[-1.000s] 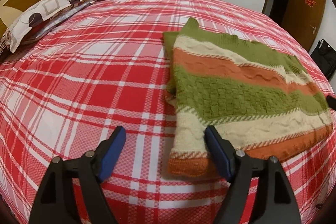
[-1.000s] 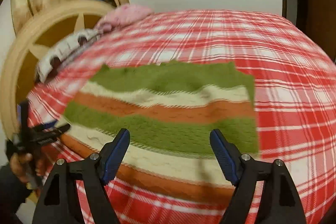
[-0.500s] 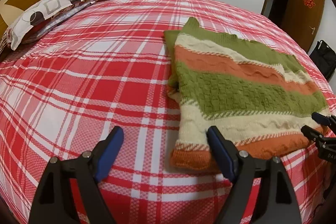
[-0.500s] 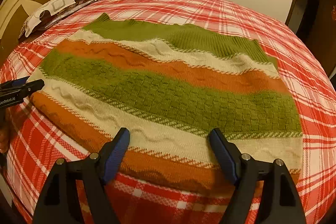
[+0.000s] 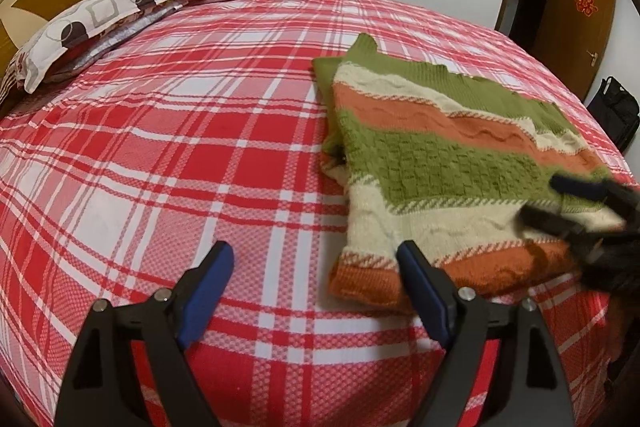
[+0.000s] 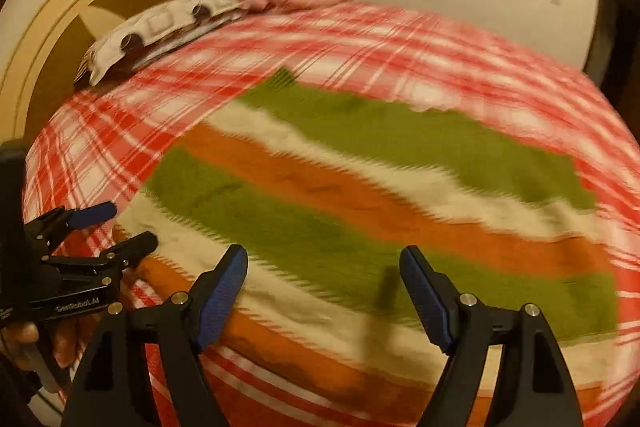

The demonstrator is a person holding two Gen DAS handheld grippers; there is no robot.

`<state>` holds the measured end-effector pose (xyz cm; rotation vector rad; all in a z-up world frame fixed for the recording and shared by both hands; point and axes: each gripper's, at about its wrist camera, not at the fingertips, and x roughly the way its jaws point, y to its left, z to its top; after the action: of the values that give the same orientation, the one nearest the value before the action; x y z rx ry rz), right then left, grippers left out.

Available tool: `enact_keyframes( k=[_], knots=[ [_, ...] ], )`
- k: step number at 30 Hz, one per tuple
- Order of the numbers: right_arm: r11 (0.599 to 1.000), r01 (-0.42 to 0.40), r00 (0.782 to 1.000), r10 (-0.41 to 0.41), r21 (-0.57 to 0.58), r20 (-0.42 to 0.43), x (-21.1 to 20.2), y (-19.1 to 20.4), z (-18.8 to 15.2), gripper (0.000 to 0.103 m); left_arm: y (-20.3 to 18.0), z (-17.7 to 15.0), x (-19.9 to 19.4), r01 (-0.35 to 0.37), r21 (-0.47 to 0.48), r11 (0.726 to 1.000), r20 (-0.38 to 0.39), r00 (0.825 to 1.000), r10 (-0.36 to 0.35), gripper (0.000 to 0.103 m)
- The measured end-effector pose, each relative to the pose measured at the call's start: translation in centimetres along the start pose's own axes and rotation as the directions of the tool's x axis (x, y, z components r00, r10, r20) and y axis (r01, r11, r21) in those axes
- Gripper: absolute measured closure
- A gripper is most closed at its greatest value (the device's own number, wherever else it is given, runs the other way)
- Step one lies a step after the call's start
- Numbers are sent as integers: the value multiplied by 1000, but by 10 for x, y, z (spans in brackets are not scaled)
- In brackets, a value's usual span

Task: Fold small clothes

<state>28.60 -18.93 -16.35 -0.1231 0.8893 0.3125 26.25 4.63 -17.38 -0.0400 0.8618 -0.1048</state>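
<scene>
The striped sweater lay on the bed, stripes running crosswise. The left hand-held gripper, lately widening, stood spread by its orange hem corner; the right hand-held gripper hovered spread over the hem's middle.

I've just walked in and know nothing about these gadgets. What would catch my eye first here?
Probably the striped knitted sweater, green, cream and orange, lying flat on the red plaid bedspread toward its right side. Next, two black handheld tools with blue-padded jaws: the left gripper open over the bedspread at the sweater's orange hem corner, the right gripper open above the hem. Pillows sit by the headboard.
</scene>
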Motion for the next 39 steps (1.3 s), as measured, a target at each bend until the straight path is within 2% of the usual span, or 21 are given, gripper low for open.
enact_keyframes(
  k=[2,4,6,8,11,14,22,25,29,34,39],
  knots=[
    [1000,6,1000,-6,-16,-13,7,7,-11,26,6,2,-6,13,-17,1000,19,1000,-13,16],
    [999,15,1000,-14,-45,13,2,11,-19,26,11,7,-12,39,-19,999,52,998,-38,16],
    [999,-4,1000,4,-32,-1,2,6,-23,27,11,19,-13,16,31,999,77,997,-18,16],
    [1000,-10,1000,10,-25,-1,1,5,-27,27,9,28,-2,-39,60,997,49,998,36,16],
    [998,19,1000,-19,-61,-1,0,11,-31,27,15,25,15,-41,29,999,-28,999,42,15],
    [997,11,1000,-13,-71,-21,-2,9,-31,27,18,16,10,-40,21,999,-18,999,40,13],
    [997,6,1000,-7,-74,-6,-11,8,-34,27,27,5,0,1,-14,1000,-11,1000,-1,10],
    [996,16,1000,-14,-84,27,-22,10,-32,27,29,3,-4,5,-2,1000,-1,1000,-5,6],
    [979,57,996,-42,-195,82,-31,34,-33,27,37,0,-10,31,-15,999,4,1000,-31,4],
    [937,111,986,-61,-332,157,-36,72,-29,27,54,-2,-14,18,-38,999,-3,1000,-18,3],
    [912,99,984,-30,-398,178,-31,102,-25,27,85,-2,-22,27,-80,996,15,1000,-26,3]
  ],
)
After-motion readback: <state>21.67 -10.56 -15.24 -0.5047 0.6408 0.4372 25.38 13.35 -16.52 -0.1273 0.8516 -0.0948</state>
